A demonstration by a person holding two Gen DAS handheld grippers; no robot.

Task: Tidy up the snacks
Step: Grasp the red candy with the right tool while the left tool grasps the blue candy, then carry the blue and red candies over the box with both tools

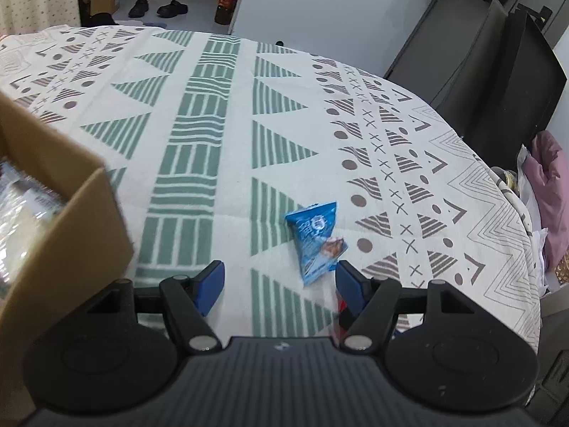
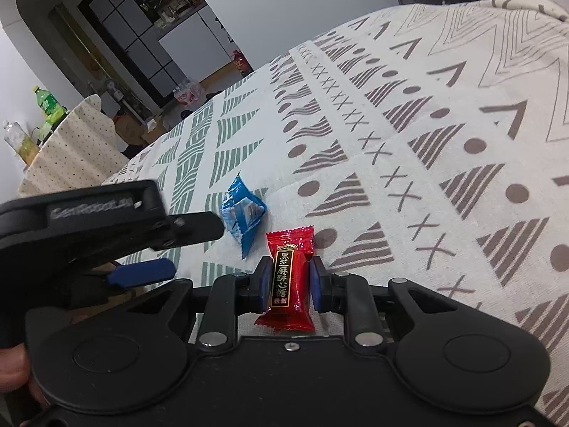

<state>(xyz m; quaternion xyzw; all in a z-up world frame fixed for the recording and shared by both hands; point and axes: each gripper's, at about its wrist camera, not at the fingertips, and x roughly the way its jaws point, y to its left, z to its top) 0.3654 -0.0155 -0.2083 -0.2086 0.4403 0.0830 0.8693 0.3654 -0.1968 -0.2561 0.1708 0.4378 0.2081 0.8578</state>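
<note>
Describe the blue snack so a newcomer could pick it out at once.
Start at the patterned tablecloth, with the cardboard box at its left. The blue snack lies loose on the cloth just ahead of the open left gripper. Unlike the red candy nearby, nothing grips it.

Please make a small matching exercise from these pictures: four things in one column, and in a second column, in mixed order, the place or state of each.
Things:
1. red candy
2. blue snack packet
3. cardboard box
4. left gripper

Places or states:
A. open, holding nothing
B. lying free on the tablecloth
C. at the table's left side, with packets inside
D. between the pads of the right gripper

Pairs: 1-D, 2-B, 3-C, 4-A
</note>
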